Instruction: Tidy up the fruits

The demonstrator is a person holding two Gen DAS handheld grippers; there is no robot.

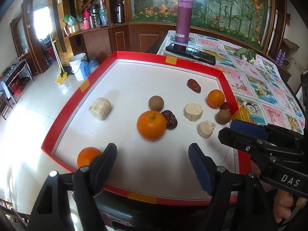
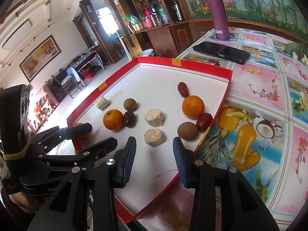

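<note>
A red-rimmed white tray (image 1: 223, 77) (image 2: 229, 77) holds scattered fruit. In the left wrist view: three oranges, one central (image 1: 151, 125), one at the right (image 1: 215, 98), one in the near left corner (image 1: 87, 156); dark red dates (image 1: 194, 85) (image 1: 170, 119); brown round fruits (image 1: 156, 103) (image 1: 223, 116); pale cut chunks (image 1: 100, 108) (image 1: 193, 112) (image 1: 206, 128). My left gripper (image 1: 153, 165) is open and empty over the tray's near part. My right gripper (image 2: 154, 154) is open and empty, just before a pale chunk (image 2: 154, 137) and a brown fruit (image 2: 187, 130).
A purple flask (image 1: 182, 20) and a black phone (image 1: 190, 53) lie on the flowered tablecloth (image 1: 259, 88) beyond the tray. The tray's left side sits at the table's edge above a tiled floor. A wooden cabinet stands behind.
</note>
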